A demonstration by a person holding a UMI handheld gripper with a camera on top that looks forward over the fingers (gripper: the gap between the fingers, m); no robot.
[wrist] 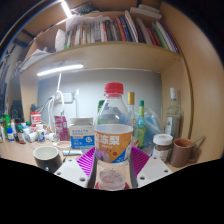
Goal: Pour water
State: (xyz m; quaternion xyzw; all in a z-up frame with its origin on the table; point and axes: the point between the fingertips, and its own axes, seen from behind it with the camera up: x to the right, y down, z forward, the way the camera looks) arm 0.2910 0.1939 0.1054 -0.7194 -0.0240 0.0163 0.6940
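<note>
So the water bottle [113,135] with the red cap is sitting right between the jaws [112,168], upright, label facing the camera. Both purple pads [90,163] look pressed against its lower sides, so the jaws are pinching the bottle, spread only as wide as the bottle itself. Can't tell if its base is still on the worktop [22,157]. On the worktop to the left there's a dark mug [47,157], and off to the right a brown cup [184,151]. More bottles crowd the back edge, under a bookshelf [105,48]
</note>
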